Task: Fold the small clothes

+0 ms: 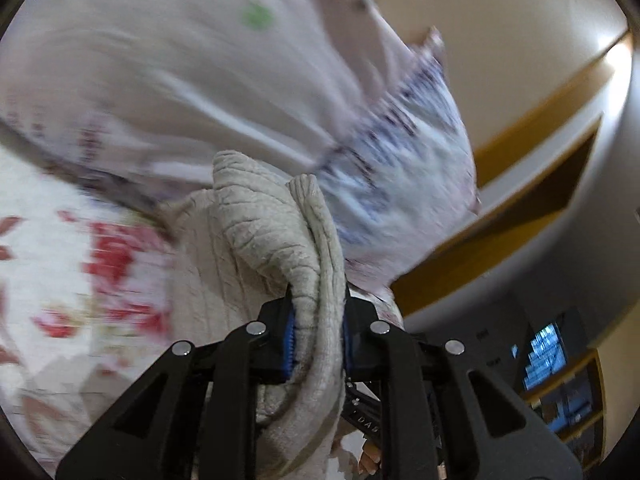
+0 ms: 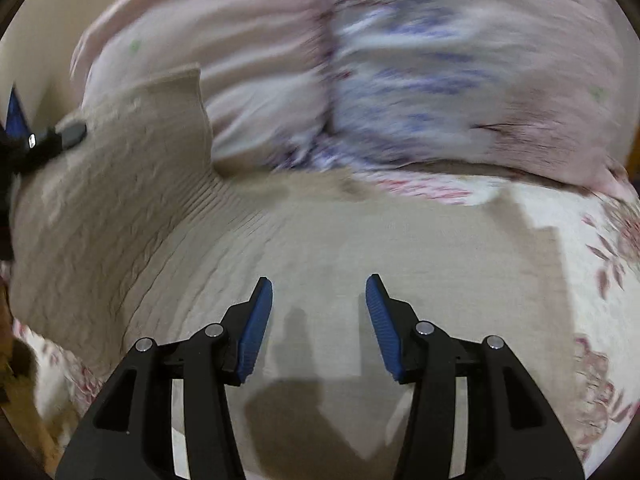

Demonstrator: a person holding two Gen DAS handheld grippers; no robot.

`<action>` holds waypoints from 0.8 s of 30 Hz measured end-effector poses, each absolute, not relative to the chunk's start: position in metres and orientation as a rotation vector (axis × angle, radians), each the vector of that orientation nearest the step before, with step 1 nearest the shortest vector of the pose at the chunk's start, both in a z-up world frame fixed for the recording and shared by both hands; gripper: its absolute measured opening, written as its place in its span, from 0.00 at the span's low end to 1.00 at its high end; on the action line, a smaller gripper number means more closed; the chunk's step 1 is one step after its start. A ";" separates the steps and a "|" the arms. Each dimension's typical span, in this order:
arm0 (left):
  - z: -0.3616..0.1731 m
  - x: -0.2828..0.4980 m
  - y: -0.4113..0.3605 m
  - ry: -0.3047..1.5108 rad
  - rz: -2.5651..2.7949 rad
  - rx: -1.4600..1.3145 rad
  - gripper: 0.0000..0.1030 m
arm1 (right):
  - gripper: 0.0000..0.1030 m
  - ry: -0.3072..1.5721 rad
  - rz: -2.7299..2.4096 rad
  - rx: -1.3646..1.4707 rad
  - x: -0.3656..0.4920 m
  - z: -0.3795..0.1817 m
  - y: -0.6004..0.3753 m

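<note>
left claw point(image 1: 316, 336) clamps sweater point(image 2: 132, 216) edge, lifted at bed's point(image 2: 580, 240) left | right claw point(image 2: 319, 320) half-wide, empty, over sweater's flat middle

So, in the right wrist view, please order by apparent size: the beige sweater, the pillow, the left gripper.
1. Beige sweater, nearest the camera, so unsure against the pillow.
2. Pillow, looks about as large.
3. Left gripper, only a small part at the edge.

Pillow point(image 1: 200, 80) print motion-blurred; left tool point(image 2: 24, 136) cut by frame edge.
</note>
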State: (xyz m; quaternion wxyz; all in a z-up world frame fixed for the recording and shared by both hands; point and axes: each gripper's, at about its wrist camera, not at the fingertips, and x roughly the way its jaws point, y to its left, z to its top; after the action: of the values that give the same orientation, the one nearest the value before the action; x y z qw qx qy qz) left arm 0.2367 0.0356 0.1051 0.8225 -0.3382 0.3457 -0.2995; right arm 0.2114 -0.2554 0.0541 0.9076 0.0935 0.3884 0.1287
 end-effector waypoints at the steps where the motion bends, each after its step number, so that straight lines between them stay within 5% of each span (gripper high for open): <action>1: 0.107 0.238 0.022 0.741 -0.658 -0.712 0.16 | 0.49 0.792 0.237 0.211 0.207 0.057 -0.272; 13: 0.044 0.245 -0.146 0.967 -0.807 -0.523 0.18 | 0.49 0.789 0.059 0.438 0.176 0.047 -0.390; 16: 0.044 0.236 -0.159 0.972 -0.878 -0.485 0.27 | 0.49 0.792 0.118 0.501 0.175 0.050 -0.394; 20: 0.067 0.224 -0.126 0.892 -0.888 -0.519 0.68 | 0.59 0.831 0.261 0.640 0.184 0.051 -0.394; 24: 0.082 0.221 -0.077 0.801 -0.683 -0.485 0.76 | 0.59 0.928 0.334 0.743 0.195 0.044 -0.388</action>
State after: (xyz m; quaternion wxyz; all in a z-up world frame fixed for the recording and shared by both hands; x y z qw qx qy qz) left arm 0.2208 -0.0766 0.0823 0.8366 -0.2293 0.3785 -0.3228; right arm 0.1950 -0.3881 0.0442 0.8154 0.3484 0.4349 0.1566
